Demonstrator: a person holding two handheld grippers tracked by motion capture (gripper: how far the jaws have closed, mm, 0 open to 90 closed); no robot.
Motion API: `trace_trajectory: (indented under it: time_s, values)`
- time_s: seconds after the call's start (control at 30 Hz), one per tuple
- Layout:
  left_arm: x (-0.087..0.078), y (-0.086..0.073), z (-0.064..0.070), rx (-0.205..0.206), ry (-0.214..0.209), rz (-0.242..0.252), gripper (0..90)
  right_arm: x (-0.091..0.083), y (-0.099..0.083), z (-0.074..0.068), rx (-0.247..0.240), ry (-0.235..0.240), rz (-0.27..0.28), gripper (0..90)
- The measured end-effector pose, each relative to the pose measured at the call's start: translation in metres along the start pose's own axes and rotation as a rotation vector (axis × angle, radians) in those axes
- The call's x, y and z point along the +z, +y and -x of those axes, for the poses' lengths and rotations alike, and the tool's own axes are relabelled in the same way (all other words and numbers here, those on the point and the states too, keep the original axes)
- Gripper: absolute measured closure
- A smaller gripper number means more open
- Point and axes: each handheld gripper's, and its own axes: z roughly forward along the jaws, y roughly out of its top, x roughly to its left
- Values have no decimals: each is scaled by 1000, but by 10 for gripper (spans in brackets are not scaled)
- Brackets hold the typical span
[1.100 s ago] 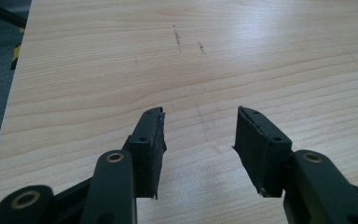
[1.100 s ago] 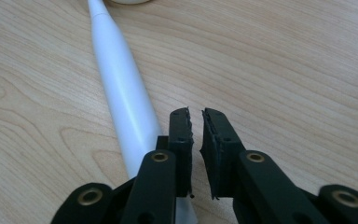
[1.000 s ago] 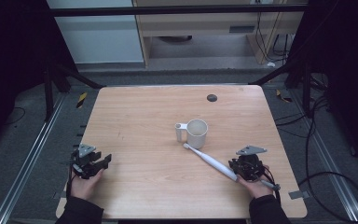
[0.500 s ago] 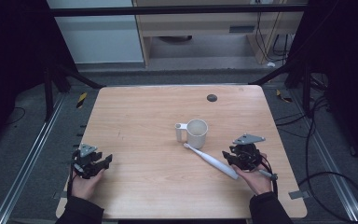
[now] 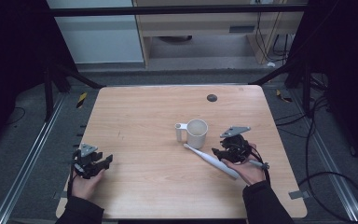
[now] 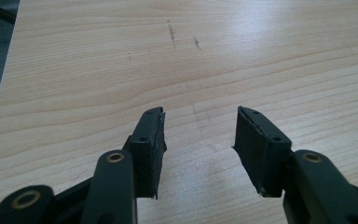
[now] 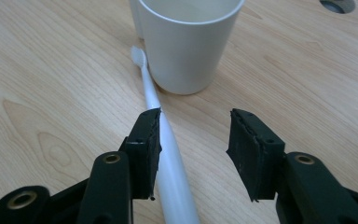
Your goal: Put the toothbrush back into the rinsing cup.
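A white mug [image 5: 196, 133] [image 7: 186, 42] stands upright near the middle of the wooden table [image 5: 140, 116], its handle to the left. A white toothbrush [image 5: 210, 160] [image 7: 161, 140] lies flat in front of it, head by the mug's base. My right gripper [image 5: 219, 152] [image 7: 193, 133] is open just above the toothbrush's handle; the handle runs under the left jaw, not between the pads. My left gripper [image 5: 103, 161] [image 6: 199, 135] rests open at the table's front left over bare wood.
A small dark round hole [image 5: 211, 98] [image 7: 338, 4] sits in the table's far right part. Faint pencil marks [image 6: 182, 37] lie ahead of the left gripper. Metal rails and cables run along the floor on both sides.
My right gripper has moved left and forward along the toothbrush toward the mug. The left gripper, mug and toothbrush have stayed put.
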Motion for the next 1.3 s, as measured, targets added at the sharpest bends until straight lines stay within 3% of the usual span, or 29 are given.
trace_trajectory:
  time_s: [0.33,1.3]
  values:
    - [0,0,0,1,-3,-3,516,21,11,-6,-69,40,-110,544]
    - [2,0,0,1,-8,-17,515,60,10,-9,-128,109,-328,586]
